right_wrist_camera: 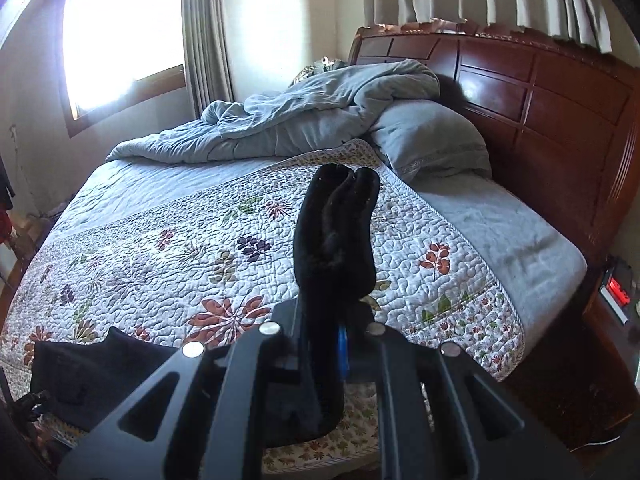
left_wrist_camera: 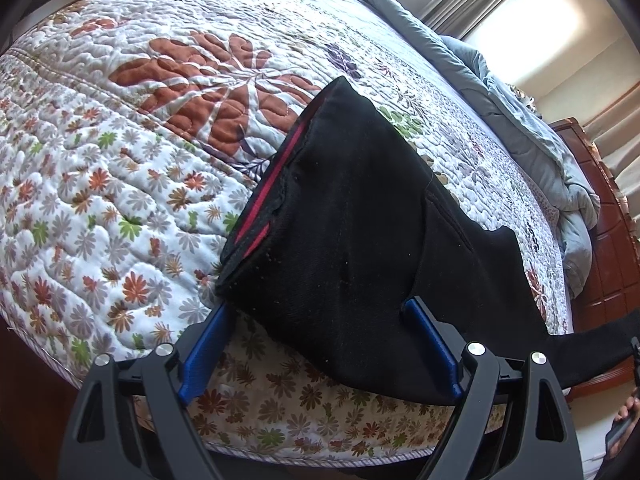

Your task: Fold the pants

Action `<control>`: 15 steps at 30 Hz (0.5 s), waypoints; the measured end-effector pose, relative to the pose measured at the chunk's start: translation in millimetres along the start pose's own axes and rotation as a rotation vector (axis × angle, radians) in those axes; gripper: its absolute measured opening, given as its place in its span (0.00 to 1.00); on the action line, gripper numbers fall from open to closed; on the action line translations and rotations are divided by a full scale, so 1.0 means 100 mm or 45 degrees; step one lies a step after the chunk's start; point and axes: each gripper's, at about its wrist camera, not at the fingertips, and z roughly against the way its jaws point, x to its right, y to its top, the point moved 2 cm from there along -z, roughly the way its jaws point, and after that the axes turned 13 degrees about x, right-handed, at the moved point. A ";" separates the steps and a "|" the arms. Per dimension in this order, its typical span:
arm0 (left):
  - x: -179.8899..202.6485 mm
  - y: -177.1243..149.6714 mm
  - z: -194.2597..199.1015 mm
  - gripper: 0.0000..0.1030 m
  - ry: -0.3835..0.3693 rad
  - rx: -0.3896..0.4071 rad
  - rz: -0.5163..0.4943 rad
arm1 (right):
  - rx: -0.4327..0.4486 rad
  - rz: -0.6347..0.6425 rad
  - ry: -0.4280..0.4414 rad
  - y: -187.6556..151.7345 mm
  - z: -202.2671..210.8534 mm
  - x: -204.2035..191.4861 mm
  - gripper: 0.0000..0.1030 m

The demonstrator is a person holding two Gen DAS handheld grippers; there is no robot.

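The black pants (left_wrist_camera: 352, 208), with a red stripe inside the waistband, lie on the floral quilt at the near edge of the bed; one leg trails off to the right. My left gripper (left_wrist_camera: 316, 312) is open, its blue fingers (left_wrist_camera: 202, 360) apart on either side of the waist end, the cloth lying over the gap. My right gripper (right_wrist_camera: 324, 320) is shut on the bunched black leg ends (right_wrist_camera: 336, 232), which stick up above the jaws. The waist part also shows in the right wrist view (right_wrist_camera: 80, 372) at the lower left.
The floral quilt (right_wrist_camera: 180, 240) covers the bed. A crumpled blue duvet (right_wrist_camera: 300, 120) and a pillow (right_wrist_camera: 428, 140) lie by the dark wooden headboard (right_wrist_camera: 540, 100). A window with curtains is behind. A nightstand with a red display (right_wrist_camera: 616, 292) stands at right.
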 end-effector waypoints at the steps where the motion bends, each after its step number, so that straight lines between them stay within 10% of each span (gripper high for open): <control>1: 0.01 0.00 0.00 0.84 0.000 0.001 0.002 | 0.005 0.013 0.005 0.00 0.01 -0.03 0.10; 15: -0.01 0.00 -0.02 0.84 -0.002 -0.004 0.003 | 0.068 0.242 0.066 0.04 0.13 -0.61 0.10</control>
